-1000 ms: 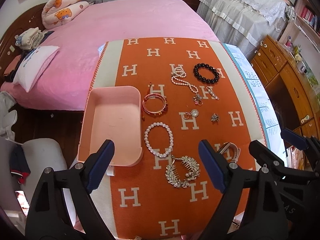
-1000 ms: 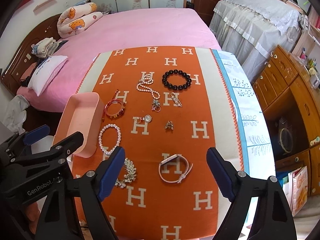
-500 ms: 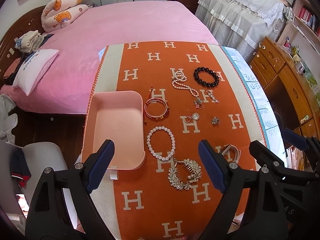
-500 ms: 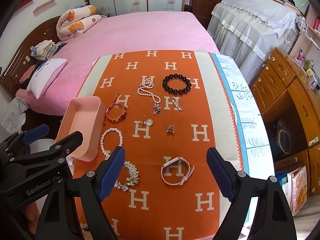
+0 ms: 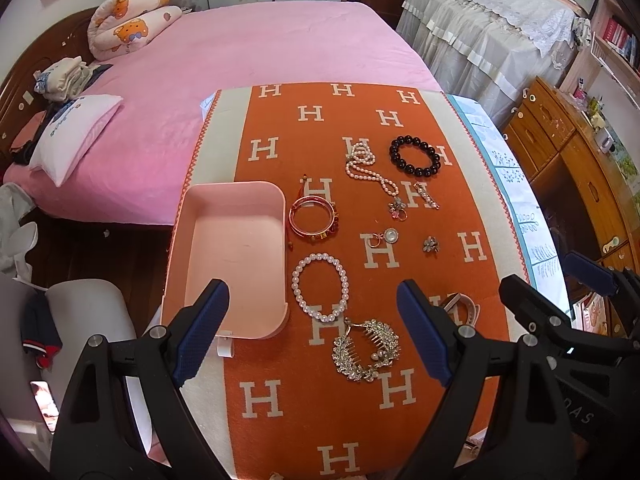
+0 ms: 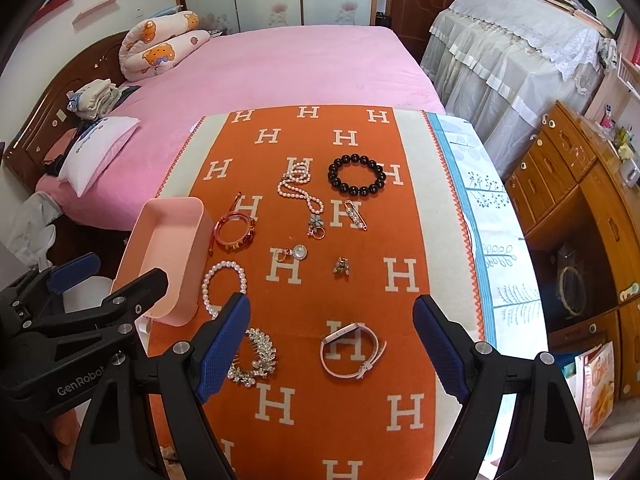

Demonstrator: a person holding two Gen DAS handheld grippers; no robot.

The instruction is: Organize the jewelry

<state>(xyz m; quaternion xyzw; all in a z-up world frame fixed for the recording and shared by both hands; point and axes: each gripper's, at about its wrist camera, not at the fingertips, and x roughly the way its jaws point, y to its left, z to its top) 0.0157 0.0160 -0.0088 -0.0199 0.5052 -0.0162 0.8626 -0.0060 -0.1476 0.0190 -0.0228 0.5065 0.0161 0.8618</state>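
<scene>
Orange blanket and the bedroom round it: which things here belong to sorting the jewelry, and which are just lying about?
For the job:
pink tray
white pearl bracelet
black bead bracelet
red bangle
pearl necklace
silver hair comb
pink watch

Lying about:
white pillow
bear bolster
folded clothes
wooden dresser

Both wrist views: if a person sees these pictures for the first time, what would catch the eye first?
The orange cloth with white H letters stands out first, with jewelry spread on it: a black bead bracelet at the far end, a white pearl bracelet beside the empty pink tray on the left. Nearest lie a silver hair comb and a pink watch, with both open grippers, left gripper and right gripper, above them.
</scene>
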